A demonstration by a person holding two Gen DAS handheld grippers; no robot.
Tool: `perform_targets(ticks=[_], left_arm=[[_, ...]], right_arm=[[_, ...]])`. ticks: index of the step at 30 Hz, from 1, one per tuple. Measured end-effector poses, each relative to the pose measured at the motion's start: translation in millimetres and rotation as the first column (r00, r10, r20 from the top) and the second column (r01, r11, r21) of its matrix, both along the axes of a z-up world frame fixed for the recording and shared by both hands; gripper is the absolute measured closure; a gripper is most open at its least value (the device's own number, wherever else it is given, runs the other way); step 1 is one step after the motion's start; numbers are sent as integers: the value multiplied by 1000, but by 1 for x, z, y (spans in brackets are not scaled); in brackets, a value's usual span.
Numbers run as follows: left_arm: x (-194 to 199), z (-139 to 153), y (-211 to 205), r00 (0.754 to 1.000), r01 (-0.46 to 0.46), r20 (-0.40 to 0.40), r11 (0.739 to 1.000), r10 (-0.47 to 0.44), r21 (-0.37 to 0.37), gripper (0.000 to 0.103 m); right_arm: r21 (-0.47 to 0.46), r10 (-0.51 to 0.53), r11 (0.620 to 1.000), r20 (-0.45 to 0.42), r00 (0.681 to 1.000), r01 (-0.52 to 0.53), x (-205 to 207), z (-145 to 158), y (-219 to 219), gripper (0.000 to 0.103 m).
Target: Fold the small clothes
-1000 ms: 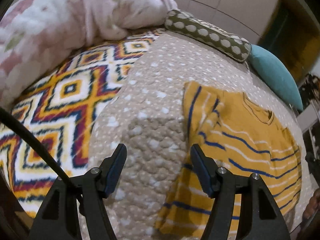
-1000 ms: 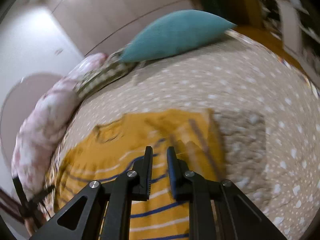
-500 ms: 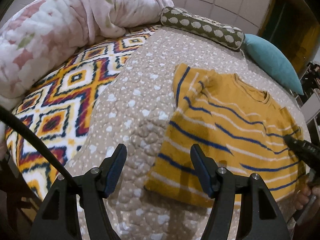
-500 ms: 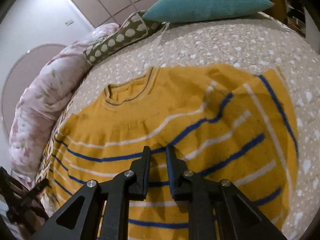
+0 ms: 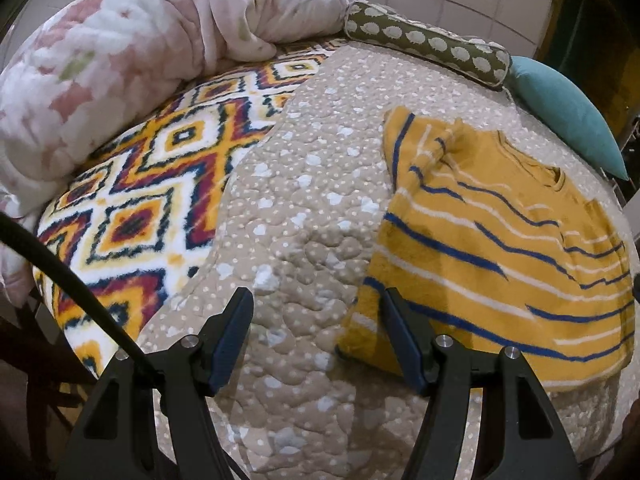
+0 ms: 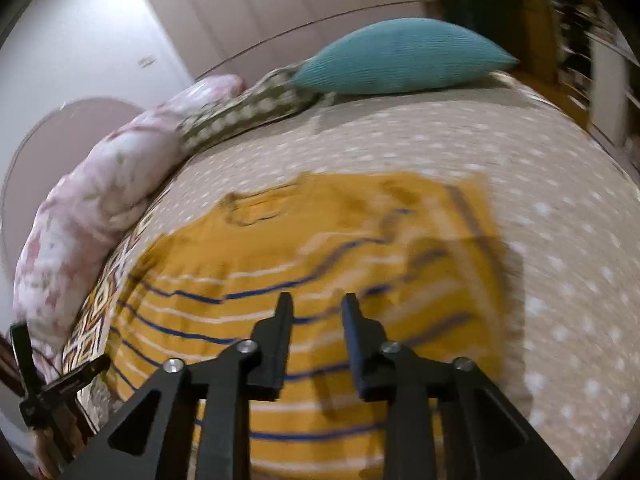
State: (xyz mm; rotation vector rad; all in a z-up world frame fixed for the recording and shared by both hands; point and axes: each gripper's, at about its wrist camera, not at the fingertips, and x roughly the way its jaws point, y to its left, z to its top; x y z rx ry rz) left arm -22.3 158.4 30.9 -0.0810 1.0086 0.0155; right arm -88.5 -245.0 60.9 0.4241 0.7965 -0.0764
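A small mustard-yellow sweater (image 5: 500, 240) with blue and white stripes lies flat on the beige dotted quilt (image 5: 312, 208), collar towards the pillows. Its left sleeve is folded in over the body. My left gripper (image 5: 316, 320) is open and empty, above the quilt just left of the sweater's lower hem corner. In the right wrist view the sweater (image 6: 320, 280) fills the middle, blurred. My right gripper (image 6: 316, 312) is partly open and empty, hovering over the sweater's lower half. The left gripper (image 6: 60, 384) shows at that view's lower left edge.
A pink floral comforter (image 5: 140, 48) is heaped at the back left. A bright diamond-patterned blanket (image 5: 140, 208) lies left of the quilt. A brown dotted bolster (image 5: 428, 44) and a teal pillow (image 5: 568, 112) lie at the head. The bed edge runs close below both grippers.
My right gripper has opened from shut and swung lower over the sweater. The left gripper has moved a little closer to the sweater's hem corner, still open.
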Motion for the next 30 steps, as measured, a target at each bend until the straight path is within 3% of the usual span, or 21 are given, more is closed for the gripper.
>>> perform_targets(ticks=[4,8,15,18,22,25,30], left_arm=[[-9,15,-19,998,48,49,998,-49,31,38],[-17,27,-52,987,137,76,990,-139,34,38],[-19,19,-128,953,303,24,953,-303,22,37],[-18,10,-165,931,364,21,931,-365,42,37],[-12,-17,-195,922,386,-32,915,-385,119,37],[-12,-20,-199,926,376,-16,914,-378,150,36],[-13,-22,-199,929,368,-13,920,-370,135,34]], right_arm=[[37,-138,990,19,990,137,-34,1,-42,54],[106,-193,975,-6,981,193,-56,-11,-69,50],[254,-175,950,-40,984,179,-72,-45,-77,49],[269,-171,948,-24,985,172,-75,-49,-74,47],[307,-157,939,-15,988,154,-75,-52,-73,45],[323,-145,936,-13,989,141,-70,-54,-70,44],[312,-114,943,-11,993,111,-53,-56,-60,41]])
